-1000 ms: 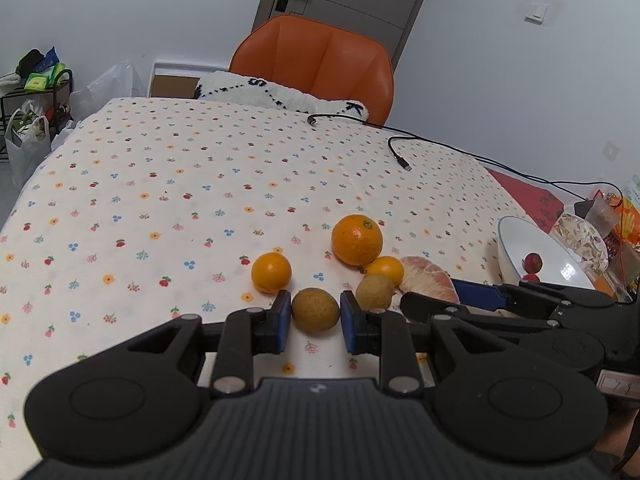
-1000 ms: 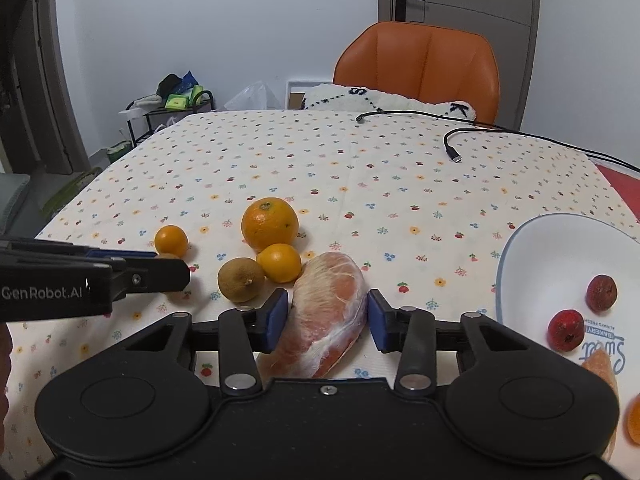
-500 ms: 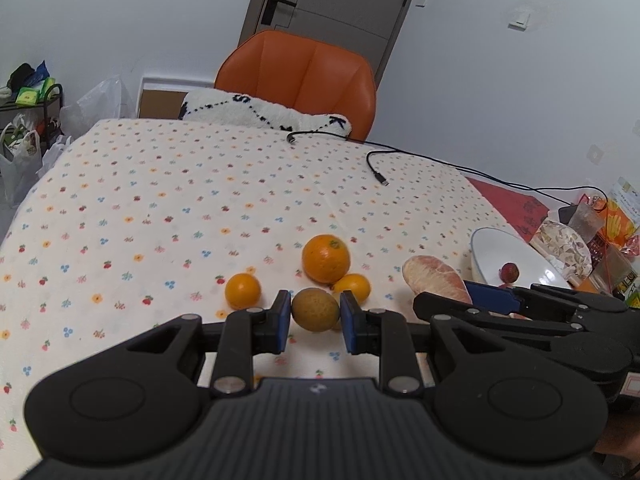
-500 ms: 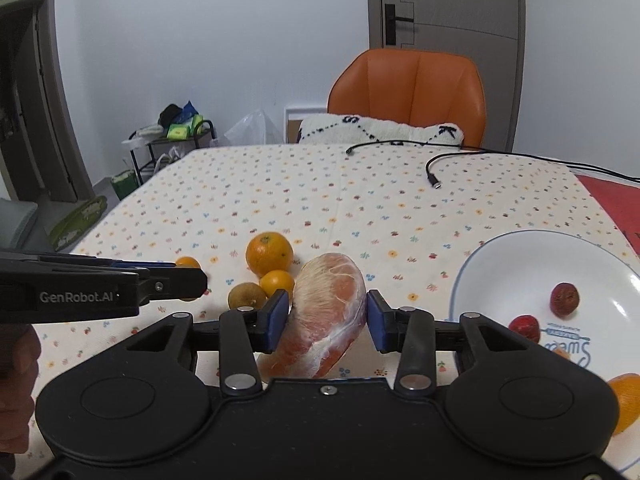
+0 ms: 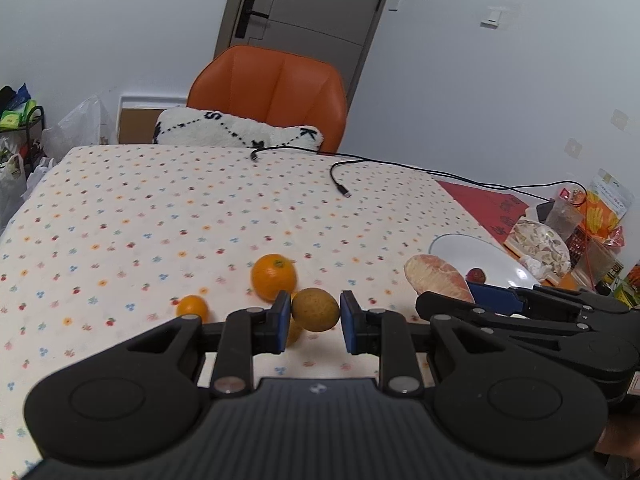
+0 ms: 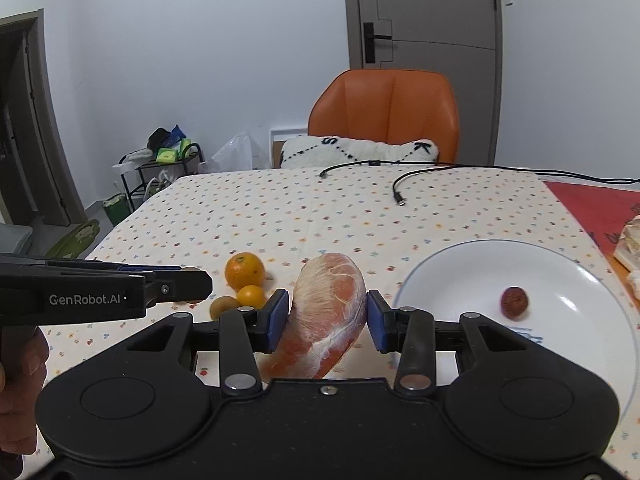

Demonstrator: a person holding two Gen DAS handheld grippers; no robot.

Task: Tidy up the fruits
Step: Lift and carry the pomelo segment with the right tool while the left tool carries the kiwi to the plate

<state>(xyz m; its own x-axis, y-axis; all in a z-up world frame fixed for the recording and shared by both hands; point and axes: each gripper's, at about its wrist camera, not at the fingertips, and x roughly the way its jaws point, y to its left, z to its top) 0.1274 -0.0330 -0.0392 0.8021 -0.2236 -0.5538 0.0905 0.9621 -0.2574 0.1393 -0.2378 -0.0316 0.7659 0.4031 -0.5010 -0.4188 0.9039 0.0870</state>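
- Since a second ago, both grippers have been raised off the flowered tablecloth [image 5: 200, 216] with their fruit and carried toward the white plate [image 6: 560, 264], which is now seen ahead and to the right of the right gripper [image 6: 327, 316].
- The left gripper [image 5: 315, 316] is clamped on a brown kiwi [image 5: 315, 309], held between the blue pads above the cloth.
- The right gripper is clamped on a peeled pomelo segment [image 6: 328, 312], gripped across its middle, the lower end hanging below the jaws.
- The kiwi is judged light and firm but bruisable; a hold across its widest part suits it.
- The pomelo segment is judged soft and fragile, with a thin membrane easily torn, so gentle pressure at the thick middle is advised.
- Beyond the left gripper, a large orange [image 5: 274, 276] and a small tangerine [image 5: 192, 306] are left on the cloth.
- Another small fruit is mostly hidden behind the left jaw.
- One red lychee-like fruit [image 6: 513, 301] is seen on the plate; the plate's near edge is covered by the gripper body.
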